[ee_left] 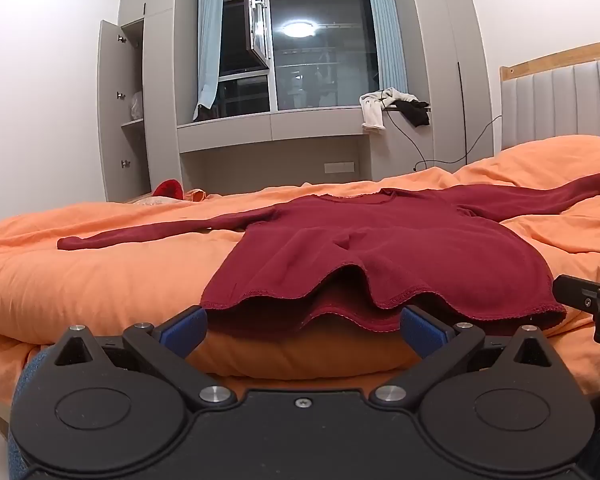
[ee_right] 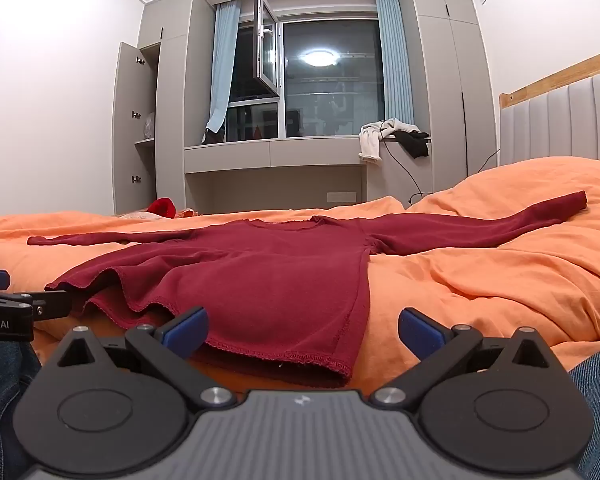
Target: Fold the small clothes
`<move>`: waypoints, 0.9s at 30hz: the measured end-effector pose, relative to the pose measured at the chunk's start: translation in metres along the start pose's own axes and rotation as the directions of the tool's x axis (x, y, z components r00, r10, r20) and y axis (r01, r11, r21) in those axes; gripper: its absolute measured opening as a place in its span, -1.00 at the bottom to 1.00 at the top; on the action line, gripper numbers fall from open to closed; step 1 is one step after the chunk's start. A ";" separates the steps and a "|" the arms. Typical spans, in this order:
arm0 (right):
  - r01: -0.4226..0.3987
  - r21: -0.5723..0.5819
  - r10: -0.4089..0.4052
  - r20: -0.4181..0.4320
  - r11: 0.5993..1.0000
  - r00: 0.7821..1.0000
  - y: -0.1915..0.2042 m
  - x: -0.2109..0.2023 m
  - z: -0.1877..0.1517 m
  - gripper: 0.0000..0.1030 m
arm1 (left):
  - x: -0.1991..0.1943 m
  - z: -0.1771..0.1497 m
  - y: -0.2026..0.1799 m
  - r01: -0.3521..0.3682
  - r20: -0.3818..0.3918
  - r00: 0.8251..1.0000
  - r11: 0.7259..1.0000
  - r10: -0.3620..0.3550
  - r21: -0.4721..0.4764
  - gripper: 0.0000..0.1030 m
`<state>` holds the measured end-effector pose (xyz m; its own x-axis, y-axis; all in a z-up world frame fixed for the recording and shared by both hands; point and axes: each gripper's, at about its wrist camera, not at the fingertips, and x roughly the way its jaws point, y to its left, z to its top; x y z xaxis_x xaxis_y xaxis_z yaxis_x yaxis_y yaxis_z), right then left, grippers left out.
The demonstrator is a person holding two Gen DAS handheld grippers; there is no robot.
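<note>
A dark red long-sleeved top (ee_left: pixel 380 256) lies spread flat on an orange duvet (ee_left: pixel 80 280) covering a bed, both sleeves stretched out to the sides, its wavy hem nearest the cameras. The left gripper (ee_left: pixel 302 326) sits low at the hem's middle, jaws wide apart, blue pads either side of the raised hem, gripping nothing. The right gripper (ee_right: pixel 302 326) faces the hem's right corner, jaws also wide apart and empty. Behind stand grey wardrobes (ee_left: pixel 152 80) and a dark window (ee_left: pixel 324 48)
</note>
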<state>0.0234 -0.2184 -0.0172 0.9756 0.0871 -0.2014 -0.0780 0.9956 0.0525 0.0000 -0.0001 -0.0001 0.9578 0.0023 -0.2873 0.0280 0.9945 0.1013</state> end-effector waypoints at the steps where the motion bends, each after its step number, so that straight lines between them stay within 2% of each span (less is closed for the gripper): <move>1: 0.000 0.001 0.000 0.003 1.000 1.000 0.000 0.000 0.000 1.00 | 0.000 0.000 0.000 0.000 0.000 1.000 1.000 0.000 0.000 0.99; 27: 0.000 0.001 0.000 0.000 1.000 1.000 0.002 0.000 -0.001 1.00 | 0.001 0.000 -0.002 0.001 -0.005 1.000 1.000 -0.001 0.002 0.99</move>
<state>0.0234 -0.2167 -0.0182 0.9757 0.0869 -0.2011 -0.0776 0.9955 0.0538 0.0014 -0.0021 -0.0004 0.9564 0.0022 -0.2921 0.0291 0.9942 0.1031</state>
